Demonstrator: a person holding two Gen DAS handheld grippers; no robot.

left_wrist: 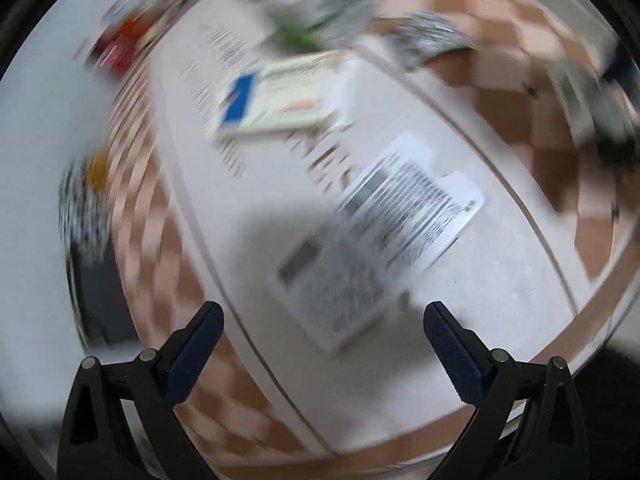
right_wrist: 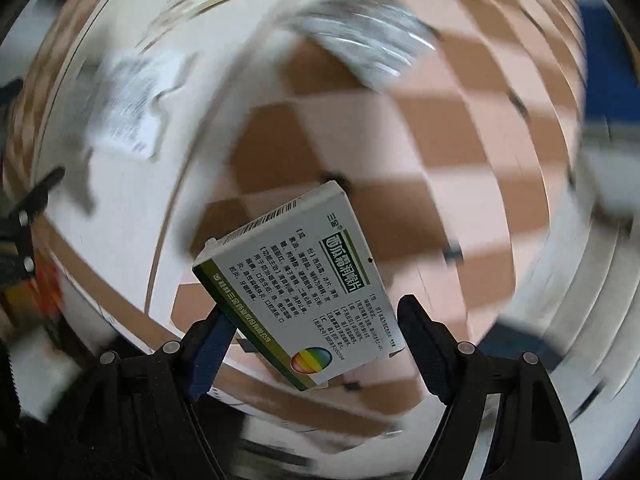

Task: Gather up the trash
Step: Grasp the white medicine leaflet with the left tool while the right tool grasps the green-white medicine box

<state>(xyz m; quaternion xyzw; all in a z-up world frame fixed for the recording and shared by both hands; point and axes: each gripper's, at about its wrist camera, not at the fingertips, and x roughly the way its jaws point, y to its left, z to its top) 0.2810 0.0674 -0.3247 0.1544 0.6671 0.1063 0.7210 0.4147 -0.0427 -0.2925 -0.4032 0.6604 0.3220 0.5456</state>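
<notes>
Right tongs (right_wrist: 316,320) clenched on medicine box (right_wrist: 304,296), held tilted above checkered table (right_wrist: 420,152). Left tongs (left_wrist: 324,320) released, empty, over printed leaflet (left_wrist: 384,236). Risk: fast swing plus edge-only grip could let box slip.

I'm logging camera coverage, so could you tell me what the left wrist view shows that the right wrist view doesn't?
Only the left wrist view shows the open left gripper above a printed leaflet and a blue-marked packet. Only the right wrist view shows the right gripper holding a medicine box. Both show the checkered cloth and heavy blur.
</notes>
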